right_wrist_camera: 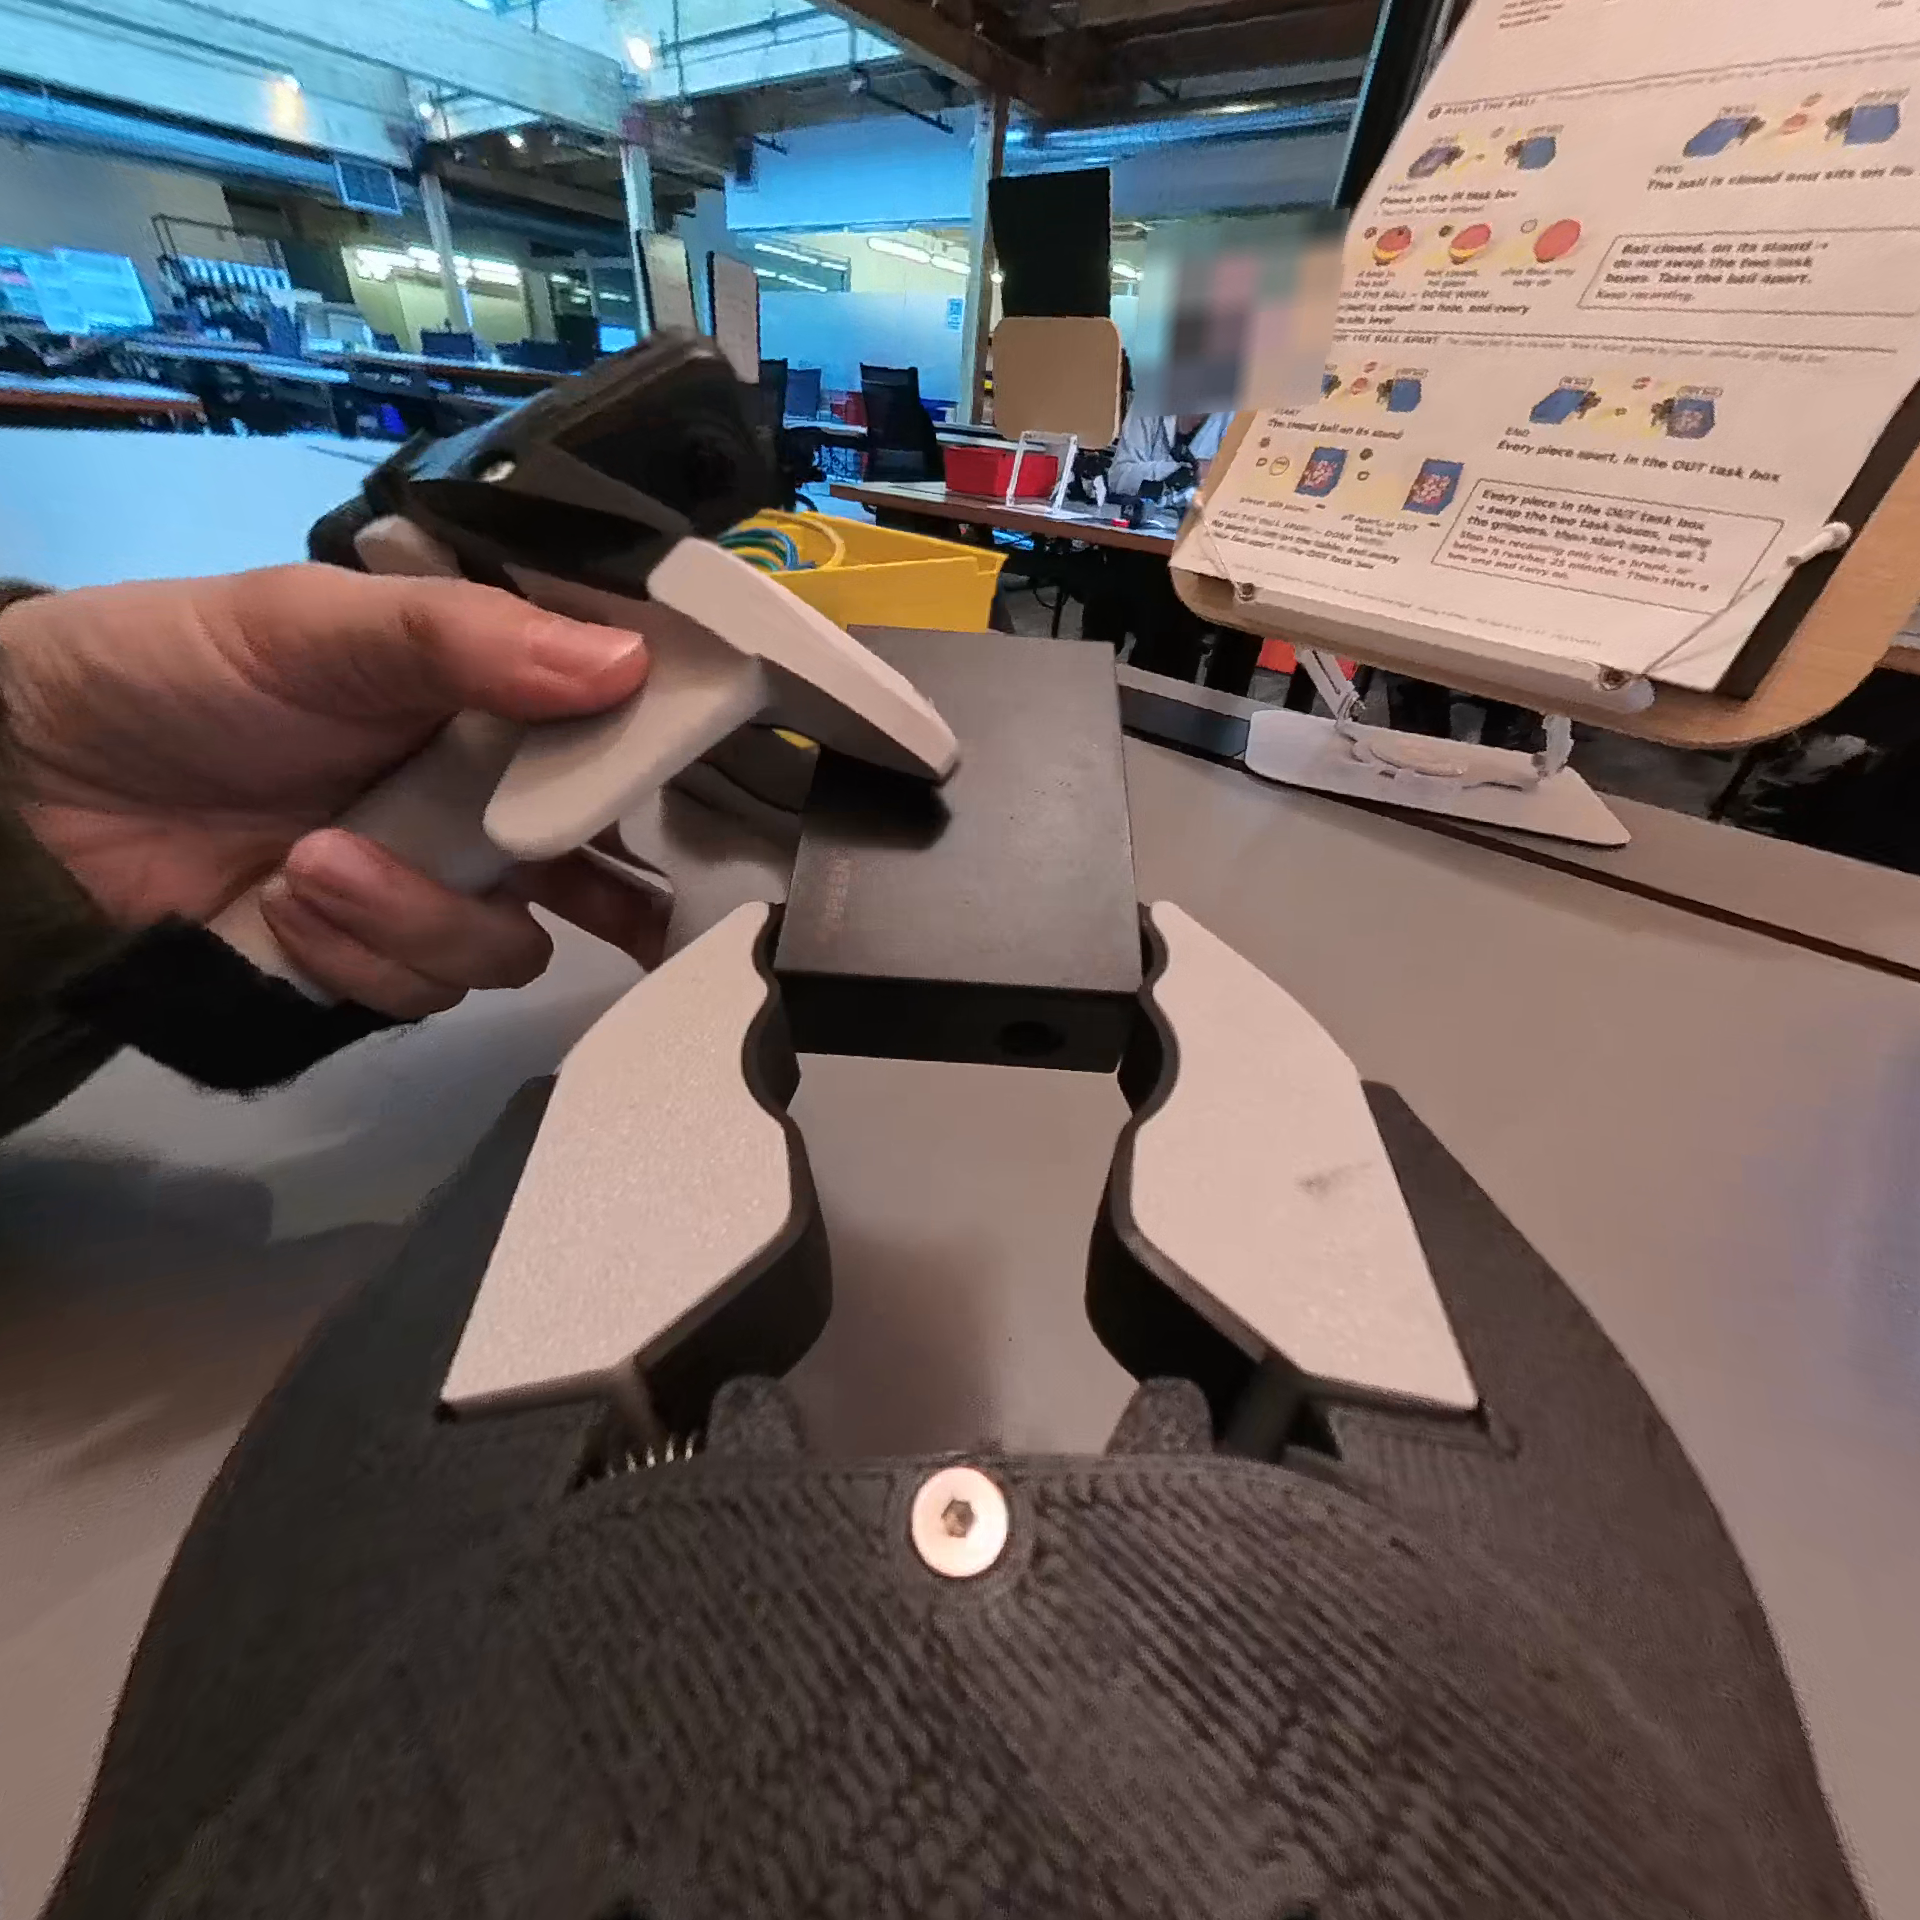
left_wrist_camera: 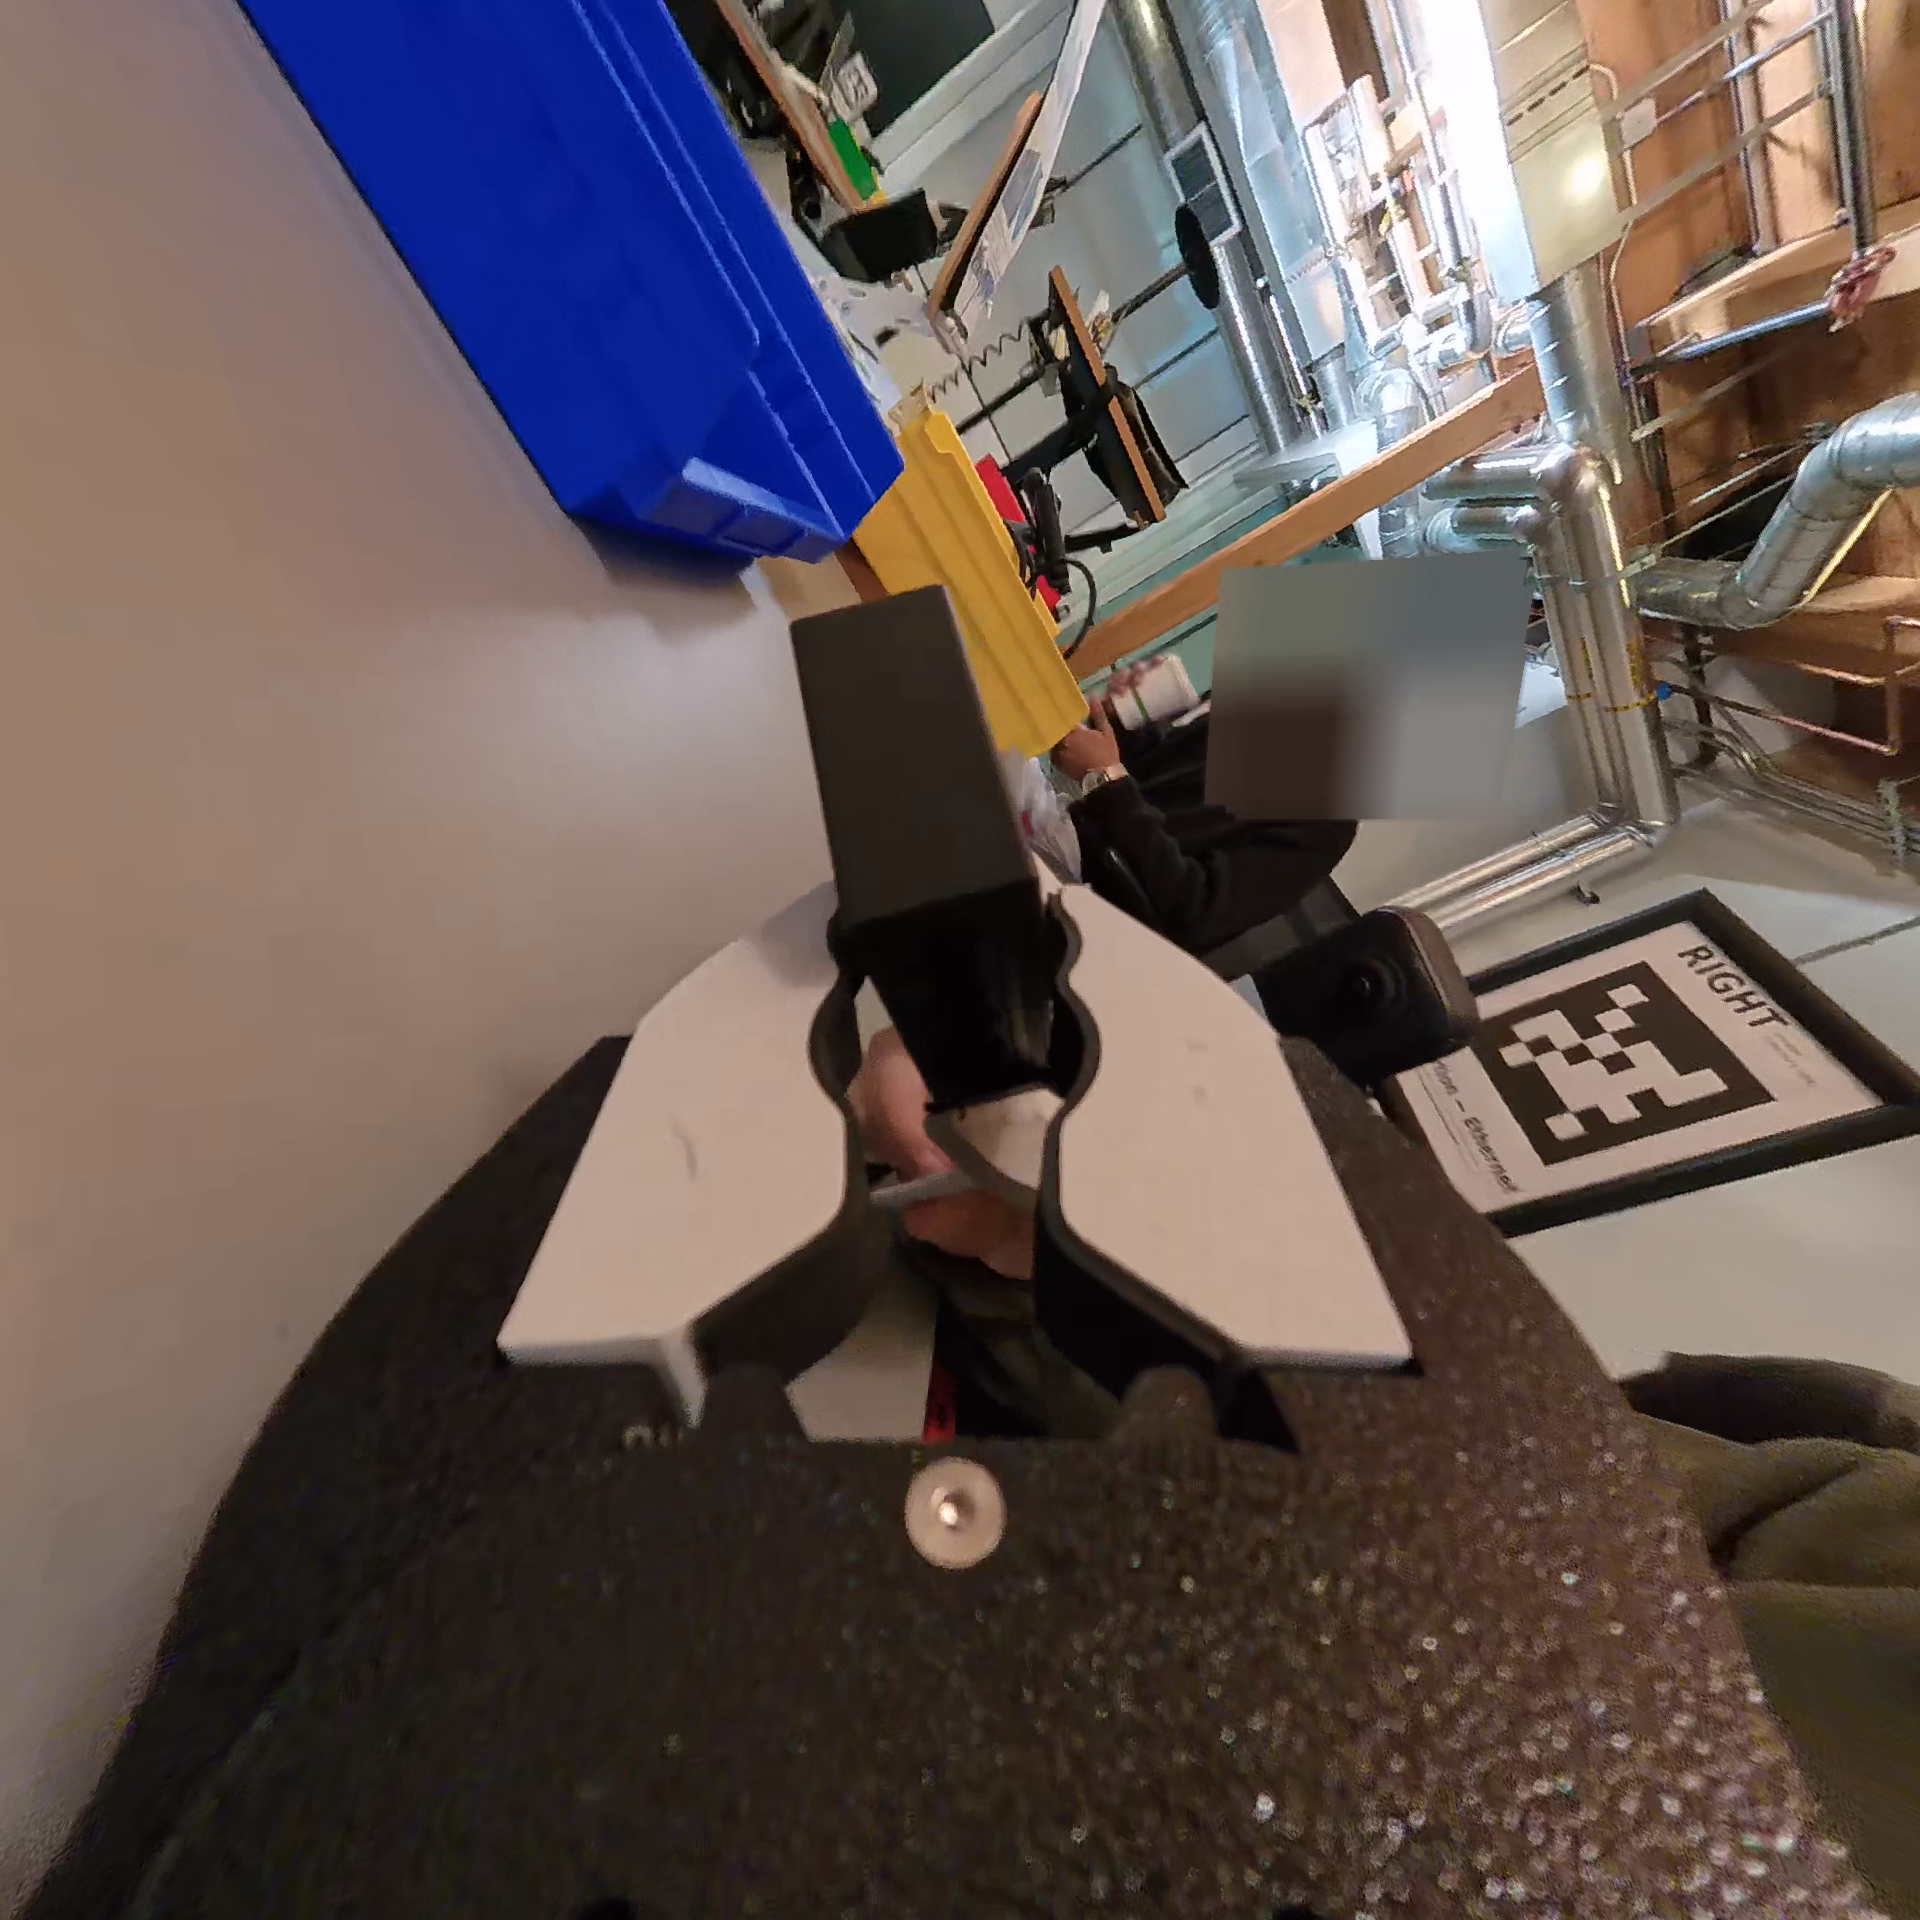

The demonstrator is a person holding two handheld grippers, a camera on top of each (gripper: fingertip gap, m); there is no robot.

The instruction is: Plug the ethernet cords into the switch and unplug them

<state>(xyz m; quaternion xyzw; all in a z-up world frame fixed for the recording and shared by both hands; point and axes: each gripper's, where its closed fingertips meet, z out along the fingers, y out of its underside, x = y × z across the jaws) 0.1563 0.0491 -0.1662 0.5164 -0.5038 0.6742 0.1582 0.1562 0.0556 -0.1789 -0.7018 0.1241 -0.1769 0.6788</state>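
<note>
Risk first on your left gripper (left_wrist_camera: 951,987): its jaws pinch one side edge of the black switch (right_wrist_camera: 966,831), a thin hold that could twist. Your right gripper (right_wrist_camera: 961,966) clamps the near end across its width above the table (right_wrist_camera: 1558,1039); opposing pulls may slip it. Cords sit in the yellow bin (right_wrist_camera: 894,571), unplugged.

Bright overhead room light, soft shadows, wide-angle bending at the edges, slight blur in the background.
</note>
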